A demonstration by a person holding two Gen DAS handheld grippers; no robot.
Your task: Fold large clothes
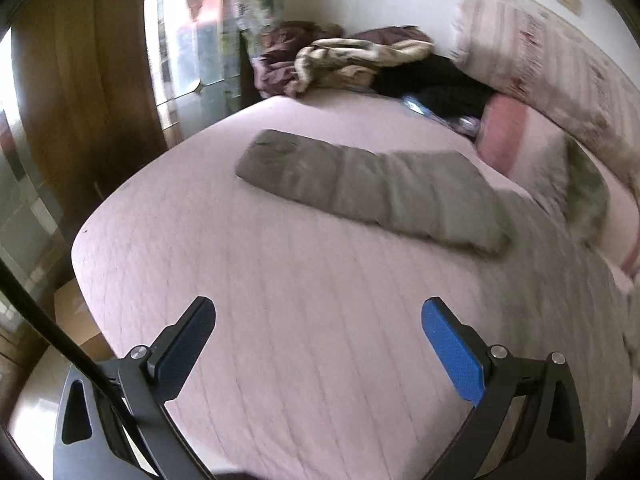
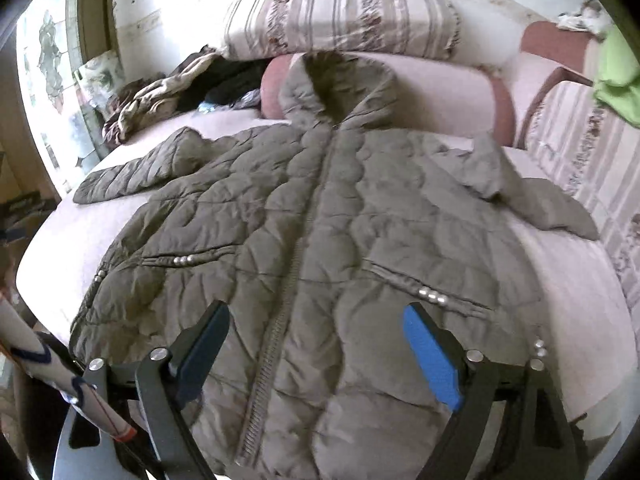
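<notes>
A grey-green quilted hooded jacket (image 2: 320,220) lies front up and zipped on the pink bed cover (image 2: 80,248), hood toward the pillows, both sleeves spread out. My right gripper (image 2: 316,312) is open and empty, just above the jacket's lower hem by the zipper. My left gripper (image 1: 318,308) is open and empty over the bare bed cover (image 1: 280,300). In the left wrist view the jacket's sleeve (image 1: 360,188) stretches across the bed ahead of the gripper, and the jacket body runs off the right edge.
A heap of brown, beige and black clothes (image 1: 352,60) lies at the bed's far corner by the window (image 1: 188,40). Striped pillows (image 2: 340,16) and a pink bolster (image 2: 460,92) line the head. A green cloth (image 2: 616,76) hangs on a chair at right. A cardboard box (image 1: 76,316) sits on the floor.
</notes>
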